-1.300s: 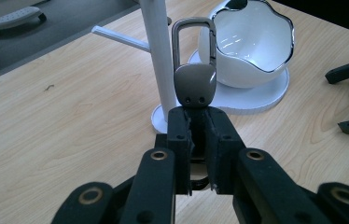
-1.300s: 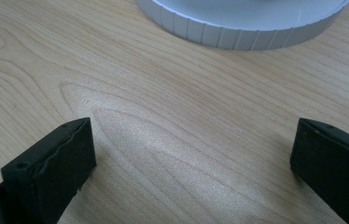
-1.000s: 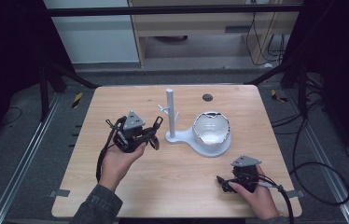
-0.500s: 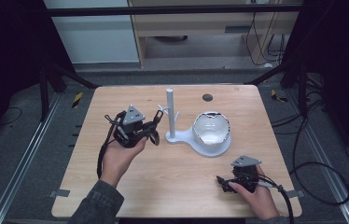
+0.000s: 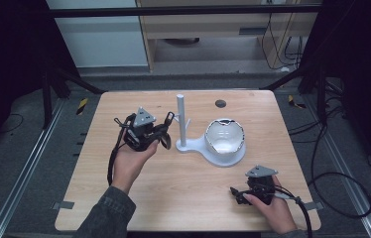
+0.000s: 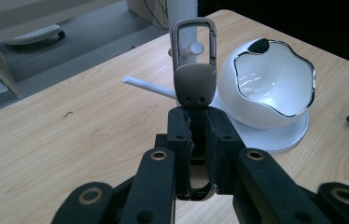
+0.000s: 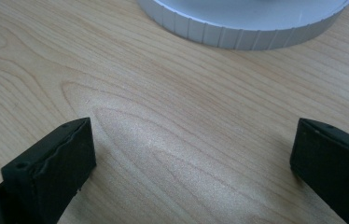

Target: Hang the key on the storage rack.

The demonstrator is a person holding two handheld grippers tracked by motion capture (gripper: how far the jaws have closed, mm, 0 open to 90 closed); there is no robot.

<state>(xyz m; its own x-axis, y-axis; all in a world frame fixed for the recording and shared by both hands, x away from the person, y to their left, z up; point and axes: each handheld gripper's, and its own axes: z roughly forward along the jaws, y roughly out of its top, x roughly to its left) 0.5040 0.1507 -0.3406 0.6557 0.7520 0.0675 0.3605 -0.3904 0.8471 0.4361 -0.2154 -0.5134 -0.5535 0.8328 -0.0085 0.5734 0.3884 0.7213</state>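
Your left gripper (image 6: 196, 140) is clamped on the carabiner (image 6: 194, 70), held up just short of the stand's peg (image 6: 196, 47). Next: ease the loop over that peg, then let go. Right gripper (image 5: 245, 192) sits released on the table (image 5: 183, 188), nr the bowl (image 5: 225, 139).

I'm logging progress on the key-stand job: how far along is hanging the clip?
Done: the left tool is shut on the metal carabiner clip, lifted off the table. In hand: the clip is held up close to the white stand's post, beside the white bowl. Left: it is not yet hooked on a peg. The right tool rests open near the table's front edge.
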